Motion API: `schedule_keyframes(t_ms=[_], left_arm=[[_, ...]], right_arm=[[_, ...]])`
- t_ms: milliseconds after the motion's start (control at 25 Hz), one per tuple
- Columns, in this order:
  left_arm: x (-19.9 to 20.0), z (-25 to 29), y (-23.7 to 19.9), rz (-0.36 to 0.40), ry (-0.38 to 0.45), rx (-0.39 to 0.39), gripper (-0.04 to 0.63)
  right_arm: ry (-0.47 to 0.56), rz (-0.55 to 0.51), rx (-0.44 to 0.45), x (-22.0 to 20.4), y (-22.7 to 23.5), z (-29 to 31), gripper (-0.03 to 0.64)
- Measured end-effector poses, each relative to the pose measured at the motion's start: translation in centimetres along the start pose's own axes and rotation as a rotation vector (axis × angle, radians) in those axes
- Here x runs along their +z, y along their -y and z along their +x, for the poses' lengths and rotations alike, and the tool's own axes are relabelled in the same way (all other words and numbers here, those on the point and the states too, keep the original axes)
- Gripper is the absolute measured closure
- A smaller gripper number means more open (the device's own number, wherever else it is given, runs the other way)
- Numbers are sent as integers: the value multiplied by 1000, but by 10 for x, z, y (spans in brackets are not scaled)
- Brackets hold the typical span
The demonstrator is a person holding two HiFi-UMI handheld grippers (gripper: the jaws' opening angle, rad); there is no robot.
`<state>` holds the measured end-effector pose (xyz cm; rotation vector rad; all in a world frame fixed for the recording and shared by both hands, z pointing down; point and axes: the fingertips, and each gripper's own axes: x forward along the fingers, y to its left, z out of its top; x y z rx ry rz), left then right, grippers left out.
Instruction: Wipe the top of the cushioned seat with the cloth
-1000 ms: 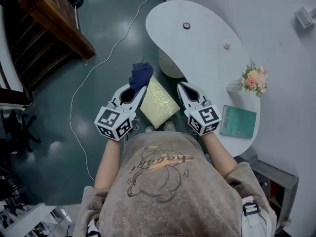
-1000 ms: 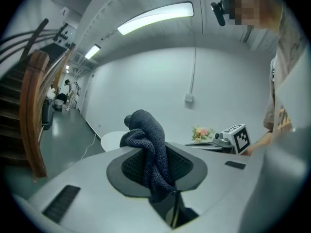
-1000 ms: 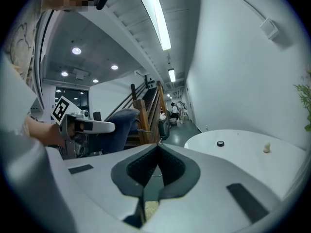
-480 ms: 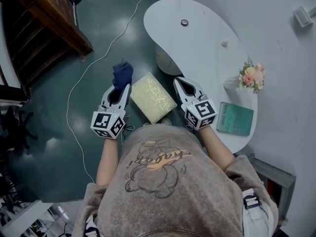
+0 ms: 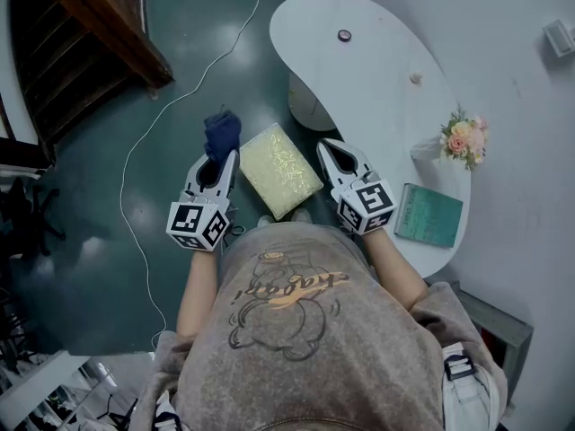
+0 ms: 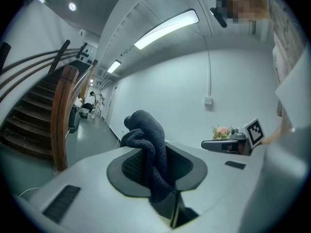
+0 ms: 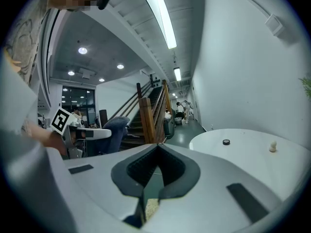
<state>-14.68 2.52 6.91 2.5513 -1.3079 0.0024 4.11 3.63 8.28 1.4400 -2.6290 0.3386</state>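
Left gripper (image 5: 225, 158) jaws clamped on a dark blue knitted cloth (image 5: 221, 133) that bunches out past the tips, right gripper (image 5: 331, 147) jaws closed together on nothing, yellow-gold square cushioned seat (image 5: 280, 169) on dark green floor (image 5: 180, 106) between them, cloth clear of its left edge, white curved table (image 5: 377, 88) beyond.

Person wears a heathered grey-brown, short-sleeved T-shirt (image 5: 359, 366) with a line-drawn cartoon print (image 5: 278, 317) and orange lettering. Lower right of the print is a pale strap with a black buckle (image 5: 456, 367). Left gripper (image 5: 222, 158) and right gripper (image 5: 334, 149) have pale grey shells and dark textured pads (image 7: 138, 171). Each carries a black-and-white marker cube, left (image 5: 196, 224) and right (image 5: 367, 206).
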Motion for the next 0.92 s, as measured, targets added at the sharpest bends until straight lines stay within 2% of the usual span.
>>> schedule_keyframes(t_ms=[920], left_arm=[[-8,-12,0,-27,-2,21,505]], right_arm=[[-4,3,-17,-6,-3,-6,615]])
